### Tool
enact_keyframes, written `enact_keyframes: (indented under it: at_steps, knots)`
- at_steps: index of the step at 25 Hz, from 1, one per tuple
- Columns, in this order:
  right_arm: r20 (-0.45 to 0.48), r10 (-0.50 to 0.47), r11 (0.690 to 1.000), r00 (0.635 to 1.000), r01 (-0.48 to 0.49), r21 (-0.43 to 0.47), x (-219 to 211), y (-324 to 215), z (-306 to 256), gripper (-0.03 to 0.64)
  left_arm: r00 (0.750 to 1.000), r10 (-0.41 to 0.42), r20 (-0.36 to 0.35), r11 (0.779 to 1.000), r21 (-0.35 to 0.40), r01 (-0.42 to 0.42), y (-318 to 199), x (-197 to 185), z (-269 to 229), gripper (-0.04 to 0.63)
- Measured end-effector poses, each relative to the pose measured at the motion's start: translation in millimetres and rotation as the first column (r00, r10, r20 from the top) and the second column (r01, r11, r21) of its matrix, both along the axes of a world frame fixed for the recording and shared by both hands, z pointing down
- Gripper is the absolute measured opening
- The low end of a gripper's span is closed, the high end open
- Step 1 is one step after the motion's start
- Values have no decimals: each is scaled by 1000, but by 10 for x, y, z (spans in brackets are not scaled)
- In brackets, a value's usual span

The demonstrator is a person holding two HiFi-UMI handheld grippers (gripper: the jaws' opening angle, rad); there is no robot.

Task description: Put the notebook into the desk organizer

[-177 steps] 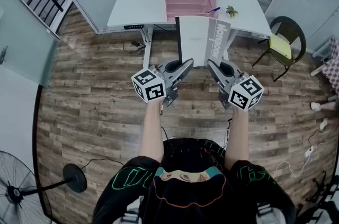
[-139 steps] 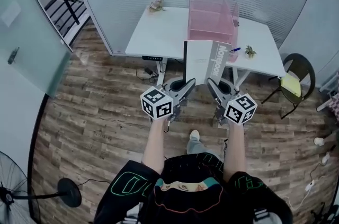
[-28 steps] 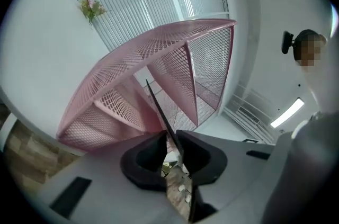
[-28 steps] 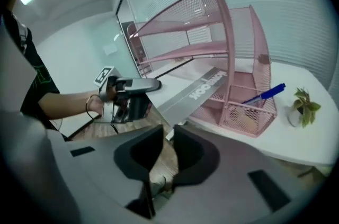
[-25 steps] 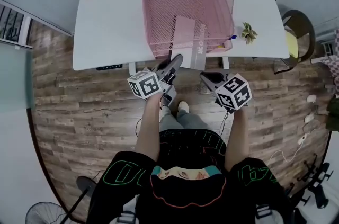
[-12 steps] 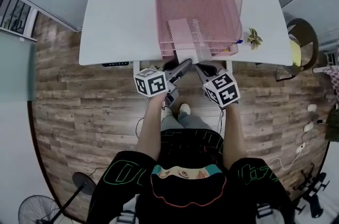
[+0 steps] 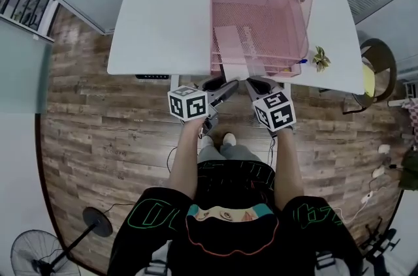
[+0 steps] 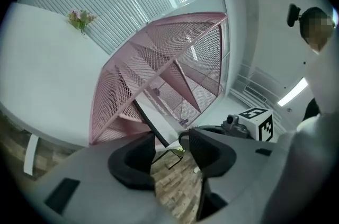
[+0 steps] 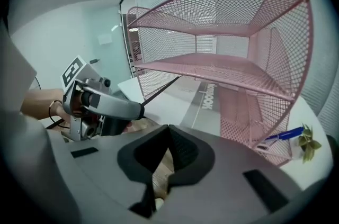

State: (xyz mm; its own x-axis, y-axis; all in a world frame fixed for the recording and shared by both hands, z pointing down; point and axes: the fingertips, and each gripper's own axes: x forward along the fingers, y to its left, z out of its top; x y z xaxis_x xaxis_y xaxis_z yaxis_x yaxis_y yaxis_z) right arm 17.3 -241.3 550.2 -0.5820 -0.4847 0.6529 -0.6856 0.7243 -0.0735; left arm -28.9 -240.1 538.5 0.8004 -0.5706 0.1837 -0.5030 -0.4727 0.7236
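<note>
notebook [image 9: 203, 100] parked in the organizer [image 7: 291, 2]
left gripper [image 8: 169, 139] has just been opening, jaws wide, nothing pinched. right gripper [image 9: 168, 130] is closed tight and empty. just past them the notebook lies flat in the pink organizer's bottom tier, near end poking out, on the white desk [image 7: 163, 20].

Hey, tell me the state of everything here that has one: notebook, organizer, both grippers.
desk organizer: upright on the desk.
notebook: flat in its bottom tier, near end sticking out.
left gripper: open, jaws have just been opening; notebook's edge at their tips, ungripped.
right gripper: shut, empty.
</note>
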Motion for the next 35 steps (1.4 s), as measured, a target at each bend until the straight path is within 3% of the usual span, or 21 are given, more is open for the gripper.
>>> enact_keyframes:
  at_steps: [3,6,11,15,17,22,28,29,32,33,35]
  knots:
    - [13,-10,1000,1000,10,-13,-26,22,6,3,999,30,19,999,-13,-30,81,-40,40,129]
    - [28,-10,1000,1000,10,-17,-52,37,7,3,995,90,37,995,-37,-88,184,-54,68,-7]
    - [32,-10,1000,999,10,-12,-82,45,-1,3,986,156,59,987,-48,-154,252,20,24,-6]
    - [26,-4,1000,1000,4,-9,-65,52,-4,3,970,102,222,994,8,-106,178,35,55,-6]
    - [25,-1,1000,1000,1,-13,-61,47,0,3,960,86,265,996,12,-93,169,40,73,-5]
    - [20,-39,998,999,40,-38,-150,162,76,3,972,52,229,997,-62,-39,183,64,142,-5]
    - [42,-71,997,997,72,-15,-216,189,14,3,973,206,104,979,-37,-203,419,220,25,-5]
    - [41,-71,997,997,71,-15,-211,187,11,3,976,195,97,981,-18,-194,404,211,-16,-5]
    - [41,-64,998,997,65,-15,-196,172,8,3,989,20,148,1000,8,-22,173,5,-31,-5]
    - [41,-63,998,997,64,-14,-195,169,7,3,987,-3,160,1000,7,2,138,-35,-25,-5]
    - [43,-63,998,997,64,-13,-192,165,-3,3,986,47,157,999,2,-48,189,-1,-29,-5]
